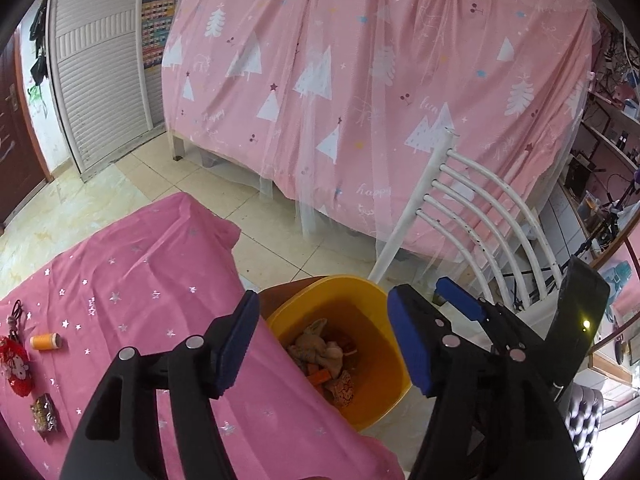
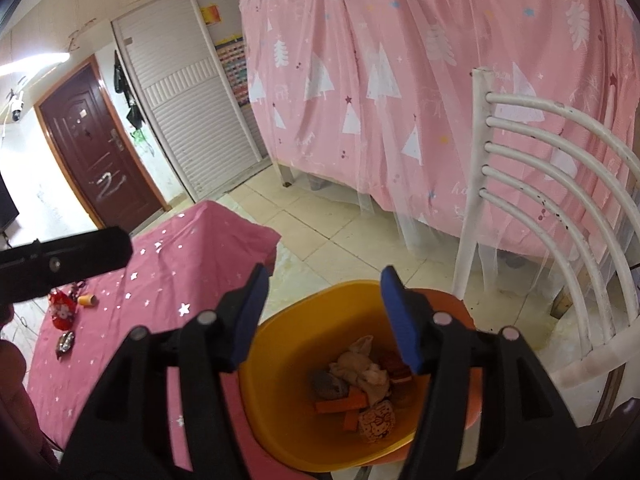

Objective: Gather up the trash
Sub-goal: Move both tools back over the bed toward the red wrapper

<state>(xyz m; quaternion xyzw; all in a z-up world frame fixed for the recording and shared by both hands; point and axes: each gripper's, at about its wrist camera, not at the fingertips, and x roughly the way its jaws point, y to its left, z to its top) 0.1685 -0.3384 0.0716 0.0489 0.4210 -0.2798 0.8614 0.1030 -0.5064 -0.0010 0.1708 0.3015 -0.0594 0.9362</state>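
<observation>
A yellow bin [image 1: 376, 360] stands beside the pink-clothed table and holds crumpled trash [image 1: 324, 356]; it also shows in the right wrist view [image 2: 288, 364] with its trash [image 2: 364, 380]. My left gripper [image 1: 324, 340] is open and empty above the bin's left rim. My right gripper [image 2: 324, 316] is open and empty above the bin. The right gripper also shows in the left wrist view [image 1: 460, 300]. On the table lie an orange spool [image 1: 46, 341], a red packet [image 1: 16, 364] and a brown wrapper [image 1: 44, 416].
The pink starred tablecloth [image 1: 152, 280] covers the table at left. A white chair [image 1: 492, 232] stands right of the bin. A pink bed curtain [image 1: 360, 80] fills the back. Tiled floor [image 1: 256, 208] lies between. The left gripper's body [image 2: 64, 260] shows at left.
</observation>
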